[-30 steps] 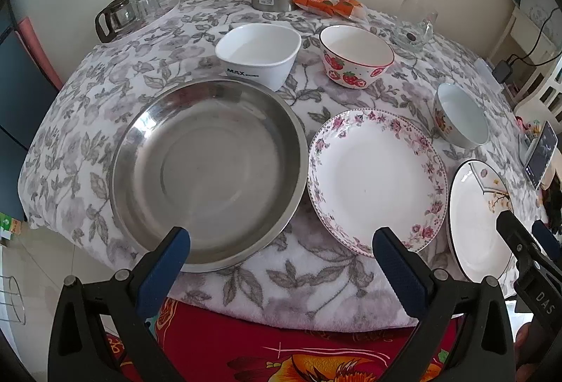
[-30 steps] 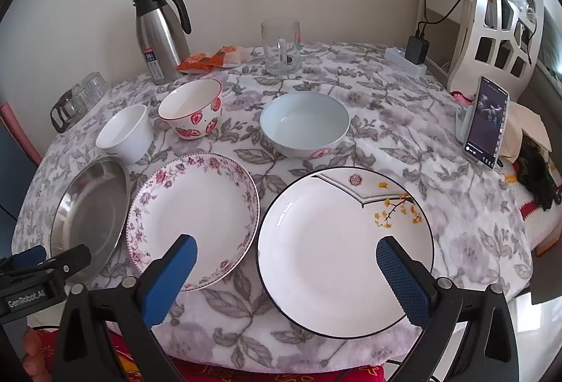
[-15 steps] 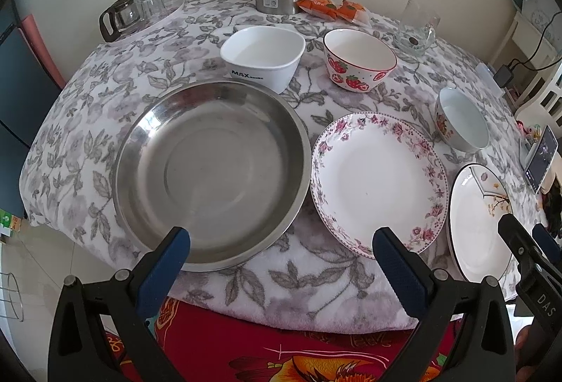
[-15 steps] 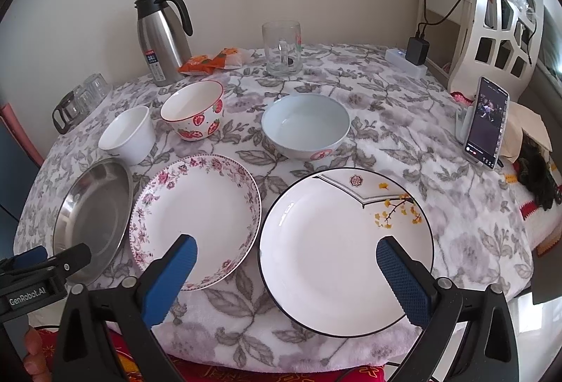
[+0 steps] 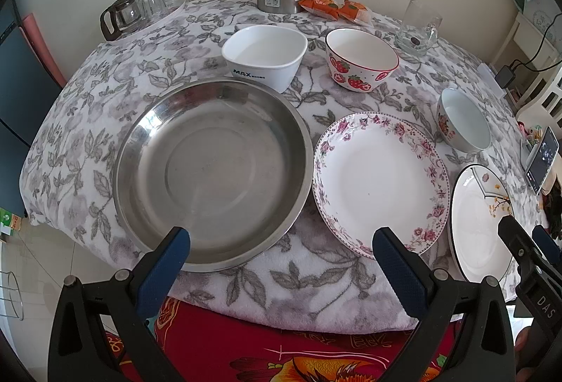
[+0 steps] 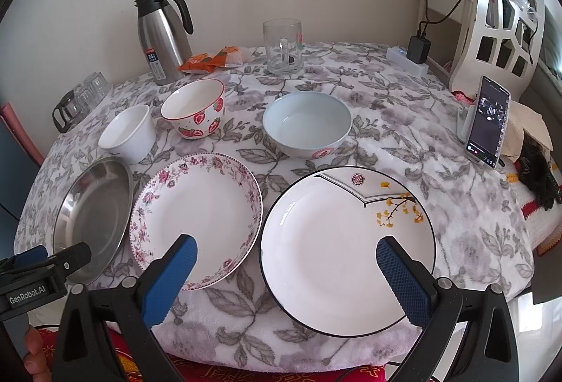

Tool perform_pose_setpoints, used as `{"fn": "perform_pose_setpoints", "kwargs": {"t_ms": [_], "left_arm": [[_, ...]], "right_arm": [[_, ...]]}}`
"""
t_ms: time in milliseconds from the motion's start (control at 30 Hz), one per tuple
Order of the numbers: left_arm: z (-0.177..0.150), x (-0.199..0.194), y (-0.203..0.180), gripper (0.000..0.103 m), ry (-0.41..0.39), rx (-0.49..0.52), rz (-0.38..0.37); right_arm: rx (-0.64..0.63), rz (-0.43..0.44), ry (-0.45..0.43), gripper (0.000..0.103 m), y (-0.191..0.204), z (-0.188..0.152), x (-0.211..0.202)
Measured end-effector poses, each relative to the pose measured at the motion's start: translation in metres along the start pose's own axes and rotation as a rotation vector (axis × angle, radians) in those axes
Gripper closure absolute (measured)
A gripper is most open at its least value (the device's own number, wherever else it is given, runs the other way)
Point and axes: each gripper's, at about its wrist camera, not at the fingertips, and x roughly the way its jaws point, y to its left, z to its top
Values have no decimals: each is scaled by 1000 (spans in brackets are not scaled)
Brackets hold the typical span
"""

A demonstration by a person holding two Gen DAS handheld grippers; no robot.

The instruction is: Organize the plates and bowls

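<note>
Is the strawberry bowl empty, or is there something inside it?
Empty. The strawberry bowl stands upright, and both views show only its bare white inside.

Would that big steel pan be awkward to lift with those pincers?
Probably light, since the stainless steel pan looks thin-walled. Its polished rim may slip between the left gripper's open fingers. Wide and shallow, it would likely tilt if pinched at one edge.

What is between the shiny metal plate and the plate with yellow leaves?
The flowery pink-rimmed plate sits between the metal plate and the yellow-leaf plate. The right wrist view shows all three in a row.
</note>
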Motion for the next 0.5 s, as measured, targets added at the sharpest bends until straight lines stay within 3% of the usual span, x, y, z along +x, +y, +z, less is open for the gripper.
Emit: {"fn": "perform_pose_setpoints", "kwargs": {"t_ms": [500], "left_arm": [[1, 0, 2, 0, -1, -1, 0]], "right_arm": [[-4, -4, 10, 0, 4, -2, 3]]}}
